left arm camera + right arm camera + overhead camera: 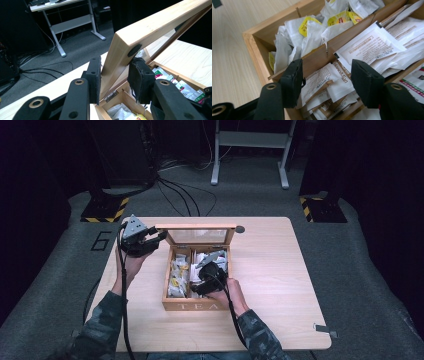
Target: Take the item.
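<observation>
Sitting on your light wooden table [280, 270], dark room: tea box [172, 304], packets inside. Left gripper [113, 76] clamps lid [150, 27]; right gripper [325, 81] released.

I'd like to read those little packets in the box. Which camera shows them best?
The right gripper view: the white printed sachets lie close below the right hand-held gripper, lettering visible. The high view shows the tea box small, packets mere specks. The left gripper view catches some under the lid.
</observation>
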